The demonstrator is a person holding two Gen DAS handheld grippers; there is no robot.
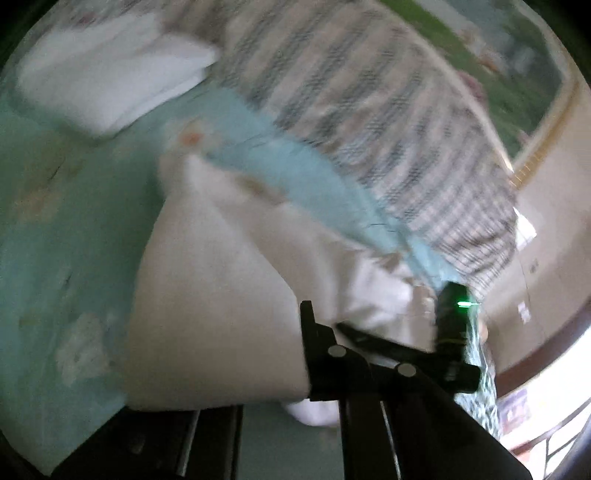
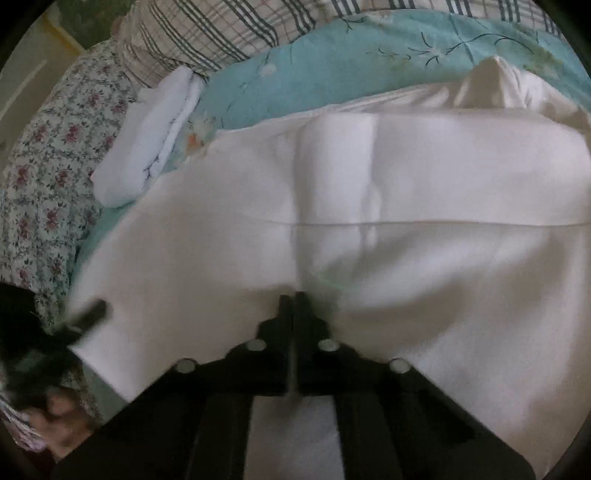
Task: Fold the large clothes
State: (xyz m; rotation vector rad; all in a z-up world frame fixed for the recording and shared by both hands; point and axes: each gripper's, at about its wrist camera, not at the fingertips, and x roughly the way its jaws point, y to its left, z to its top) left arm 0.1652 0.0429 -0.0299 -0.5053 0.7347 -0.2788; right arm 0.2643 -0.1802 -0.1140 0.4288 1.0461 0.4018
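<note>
A large white garment lies spread on a turquoise bedsheet. My right gripper is shut on the garment's near edge, with cloth bunched at the closed fingertips. In the blurred left wrist view the same white garment hangs from my left gripper, which is shut on its edge; only one finger shows clearly. The other gripper with a green light shows at the right of that view. The left gripper also shows blurred at the left of the right wrist view.
A folded white cloth lies on the sheet at the far left. A plaid blanket is piled at the back, and a floral fabric covers the left side. A wall and a window are at the right.
</note>
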